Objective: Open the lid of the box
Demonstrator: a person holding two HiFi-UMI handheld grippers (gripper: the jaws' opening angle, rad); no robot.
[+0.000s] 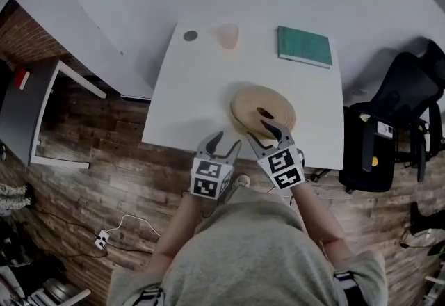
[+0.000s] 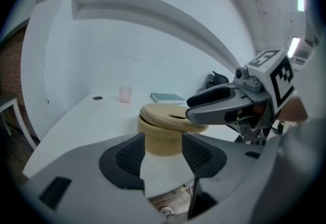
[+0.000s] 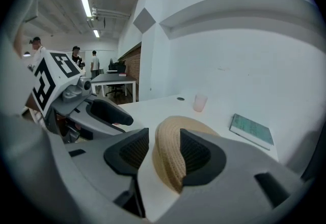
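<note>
Nothing readable: the marker cubes (image 1: 281,167) near the box lid (image 1: 263,111) carry only black-and-white squares; the green book (image 1: 304,46) beyond it, no legible title.

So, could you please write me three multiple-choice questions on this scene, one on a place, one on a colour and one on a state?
1. Where on the white table does the green book lie?
A. at the far right corner
B. at the near left corner
C. in the middle

2. What colour is the cup?
A. blue
B. pink
C. black

3. How does the left gripper stand?
A. shut on the cup
B. shut on the book
C. open, gripping nothing

Answers:
1 A: in the head view the book lies at the table's far right corner.
2 B: the cup is a pale, translucent pink.
3 C: its jaws stand wide apart with nothing held between them. It is the right gripper that is clamped on the rim of the woven lid.
</note>
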